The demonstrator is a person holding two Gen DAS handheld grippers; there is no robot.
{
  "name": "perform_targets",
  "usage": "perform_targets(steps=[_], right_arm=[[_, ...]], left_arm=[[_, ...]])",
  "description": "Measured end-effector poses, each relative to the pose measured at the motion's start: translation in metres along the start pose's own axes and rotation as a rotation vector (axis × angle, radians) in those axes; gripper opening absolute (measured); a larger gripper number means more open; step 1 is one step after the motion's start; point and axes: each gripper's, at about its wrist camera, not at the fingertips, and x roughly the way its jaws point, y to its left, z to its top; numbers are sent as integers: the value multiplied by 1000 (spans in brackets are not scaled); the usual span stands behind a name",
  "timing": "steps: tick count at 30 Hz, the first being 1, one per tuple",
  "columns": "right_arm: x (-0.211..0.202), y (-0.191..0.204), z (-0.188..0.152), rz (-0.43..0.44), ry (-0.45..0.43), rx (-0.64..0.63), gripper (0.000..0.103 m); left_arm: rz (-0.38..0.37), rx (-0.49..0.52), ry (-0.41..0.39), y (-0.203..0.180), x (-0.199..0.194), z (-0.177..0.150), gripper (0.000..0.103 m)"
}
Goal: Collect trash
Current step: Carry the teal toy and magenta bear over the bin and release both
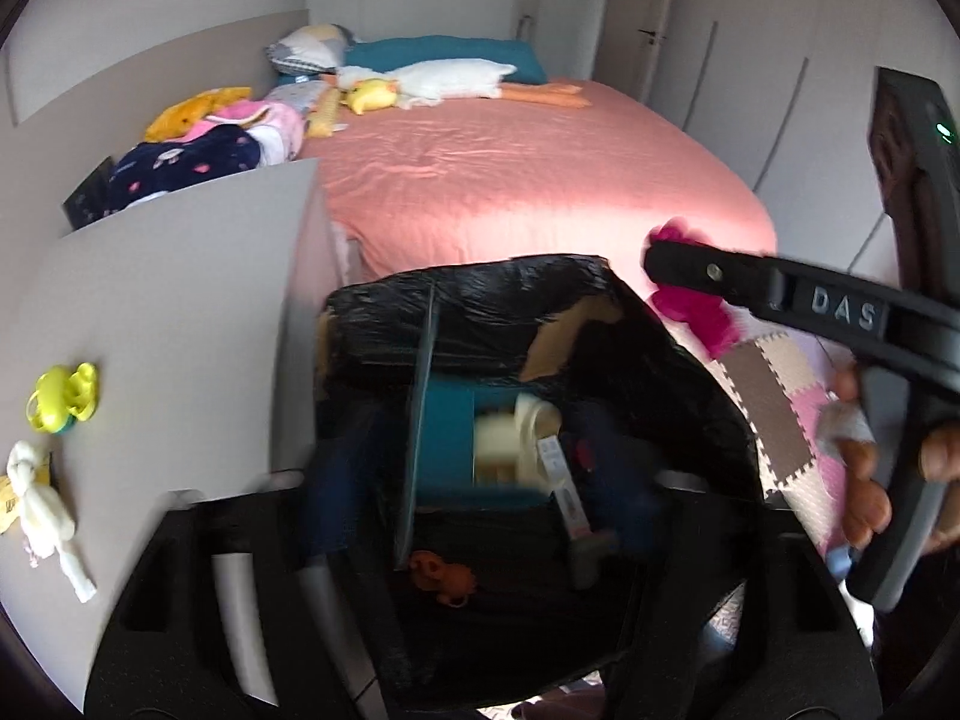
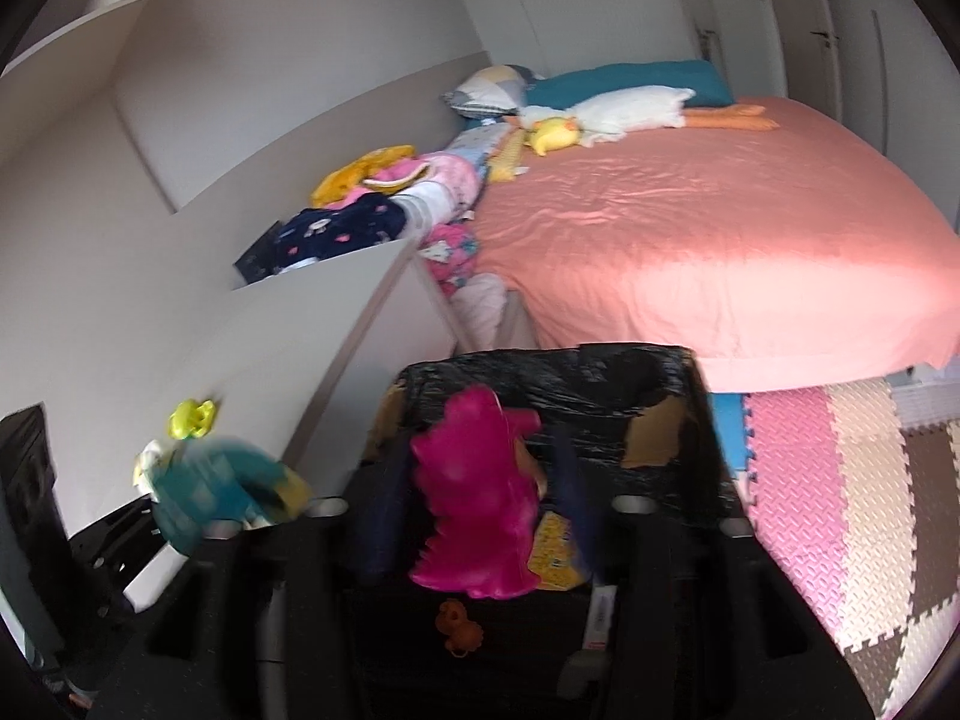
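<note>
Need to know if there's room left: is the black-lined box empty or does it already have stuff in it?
Not empty. The box already holds a small orange toy, a blue item and a cream object; a pink toy sits over its opening.

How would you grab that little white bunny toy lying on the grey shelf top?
I'd pinch the white bunny across its middle, coming straight down from above. It seems to lie flat and stretched out on the grey shelf top, so the soft body is the thickest part for the jaws. Its thin legs would probably slip out.

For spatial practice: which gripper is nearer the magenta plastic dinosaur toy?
Right. The right gripper flanks the toy with open fingers; the left gripper is apart, to its left.
</note>
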Motion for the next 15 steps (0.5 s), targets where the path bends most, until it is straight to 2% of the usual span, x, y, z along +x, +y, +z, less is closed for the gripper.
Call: perform_targets(steps=[1, 3, 6, 15], right_arm=[[-3, -4, 1, -17, -23, 12, 80], [-8, -10, 3, -46, -51, 23, 80], [-11, -20, 6, -45, -61, 47, 80], [0, -15, 4, -27, -32, 45, 80]], left_arm=[[15, 10, -12, -2, -2, -1, 97], [36, 33, -16, -4, -4, -2, 97], [69, 20, -6, 2, -4, -3, 97], [106, -42, 2, 18, -6, -10, 97]])
